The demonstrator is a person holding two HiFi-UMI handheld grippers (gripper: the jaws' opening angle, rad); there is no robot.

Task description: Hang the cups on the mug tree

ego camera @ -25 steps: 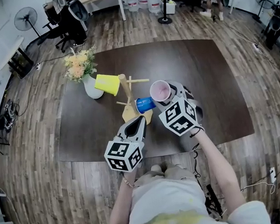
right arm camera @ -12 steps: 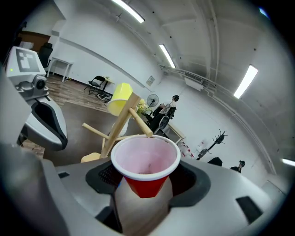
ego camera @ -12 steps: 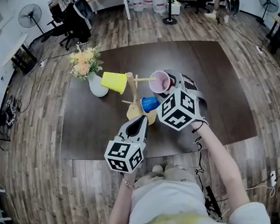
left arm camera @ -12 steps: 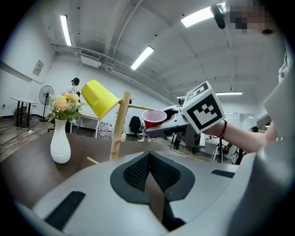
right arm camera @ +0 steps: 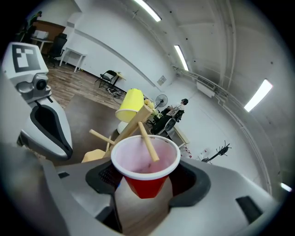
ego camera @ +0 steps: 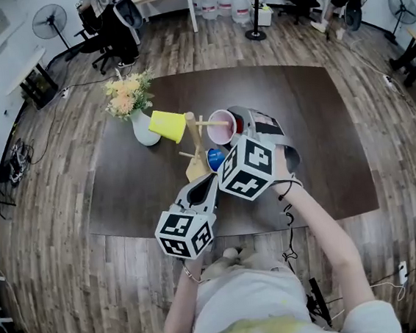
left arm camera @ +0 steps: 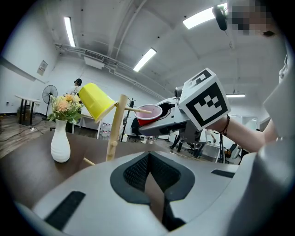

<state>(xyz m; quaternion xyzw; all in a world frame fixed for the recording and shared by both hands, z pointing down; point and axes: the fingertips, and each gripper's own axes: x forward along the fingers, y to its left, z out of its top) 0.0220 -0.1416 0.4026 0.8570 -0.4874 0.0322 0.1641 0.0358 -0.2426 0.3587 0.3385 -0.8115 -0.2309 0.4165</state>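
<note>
- Found the red cup [right arm camera: 145, 182] pinched at its lower wall between the pads of the right gripper [right arm camera: 144, 186], mouth turned away from the holder and toward the mug tree [ego camera: 192, 138].
- Noted the upper right peg [right arm camera: 148, 140] already inside the cup's mouth, its tip partway down the pale interior. Judged the sideways hold to be deliberate, so that the cup could slide along the peg rather than drop over it.
- Judged the hanging step under way but not finished: pads not released, cup's weight not yet on the peg.
- Recorded the left gripper [left arm camera: 150, 156] with fingers pressed together and nothing between them, lying low just beside the near side of the tree's base. Could not confirm contact with the base. Judged it held close to steady the tree if pushed.
- Logged the yellow cup [ego camera: 168, 125] hung mouth-down on the upper left peg, and the blue cup [ego camera: 216, 157] at a lower right peg, below the red one.
- Observed the white vase of flowers [ego camera: 141, 128] left of the tree on the brown table [ego camera: 322, 128], clear of the working side.
- Flagged the risk of tipping the light tree should the cup be pushed too hard.
</note>
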